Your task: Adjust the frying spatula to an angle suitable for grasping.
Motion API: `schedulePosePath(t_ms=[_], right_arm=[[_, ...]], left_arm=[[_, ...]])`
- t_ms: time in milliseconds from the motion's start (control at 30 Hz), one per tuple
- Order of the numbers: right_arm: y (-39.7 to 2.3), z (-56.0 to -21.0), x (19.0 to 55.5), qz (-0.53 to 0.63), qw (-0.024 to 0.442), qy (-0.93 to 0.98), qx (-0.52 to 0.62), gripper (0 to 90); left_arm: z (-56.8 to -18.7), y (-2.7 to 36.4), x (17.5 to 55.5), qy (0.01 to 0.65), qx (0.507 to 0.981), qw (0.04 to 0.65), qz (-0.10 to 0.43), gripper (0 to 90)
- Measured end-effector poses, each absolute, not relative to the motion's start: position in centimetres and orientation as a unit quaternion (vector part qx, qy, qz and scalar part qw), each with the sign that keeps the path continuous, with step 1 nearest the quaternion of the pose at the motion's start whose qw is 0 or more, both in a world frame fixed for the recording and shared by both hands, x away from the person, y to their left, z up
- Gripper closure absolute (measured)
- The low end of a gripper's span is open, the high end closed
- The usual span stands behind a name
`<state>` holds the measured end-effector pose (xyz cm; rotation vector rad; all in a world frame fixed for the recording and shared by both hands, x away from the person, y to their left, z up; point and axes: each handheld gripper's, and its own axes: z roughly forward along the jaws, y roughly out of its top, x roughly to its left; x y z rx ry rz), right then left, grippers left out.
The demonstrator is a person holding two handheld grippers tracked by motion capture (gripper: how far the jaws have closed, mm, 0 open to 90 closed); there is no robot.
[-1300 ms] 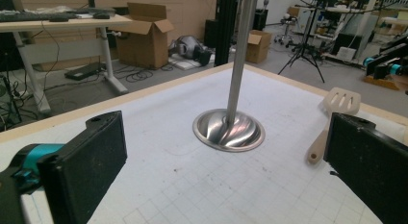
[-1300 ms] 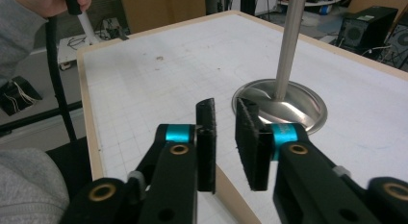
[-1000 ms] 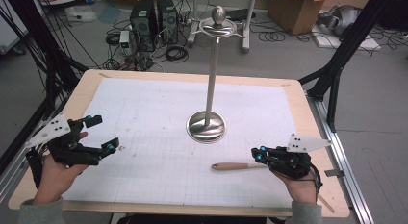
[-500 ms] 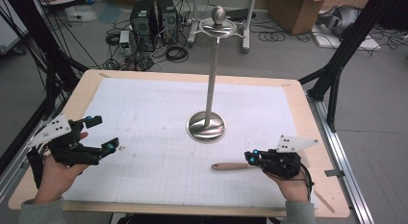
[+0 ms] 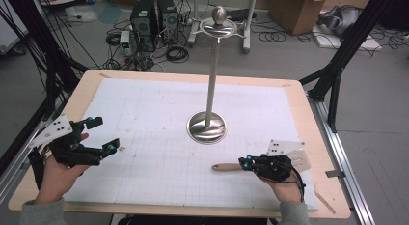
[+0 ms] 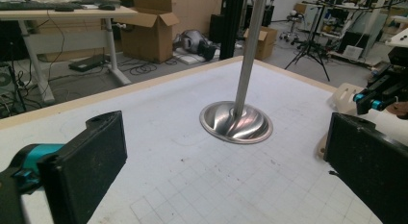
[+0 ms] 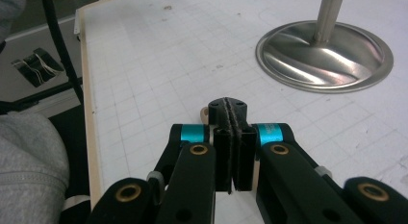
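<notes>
The right gripper (image 5: 247, 163), at five o'clock from the tall silver metal stand (image 5: 207, 127), has jaws pressed together over the flat wooden spatula (image 5: 226, 166) (contact unclear). The left gripper (image 5: 103, 138) waits at nine o'clock, jaws apart.

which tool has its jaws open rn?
The left tool: its jaws stand wide apart over bare paper. The right tool is shut on the wooden-handled utensil.
</notes>
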<state>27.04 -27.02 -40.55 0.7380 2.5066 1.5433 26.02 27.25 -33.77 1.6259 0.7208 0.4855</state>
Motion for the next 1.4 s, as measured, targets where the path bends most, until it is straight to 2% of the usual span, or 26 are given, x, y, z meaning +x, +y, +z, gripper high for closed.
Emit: schedulePosePath(t_ms=[1400], right_arm=[[-24.0,-44.4,27.7,0.45,0.042,0.862,0.228,89.9]], left_arm=[[-34.7,27.2,26.4,0.325,0.707,0.594,0.205,1.8]])
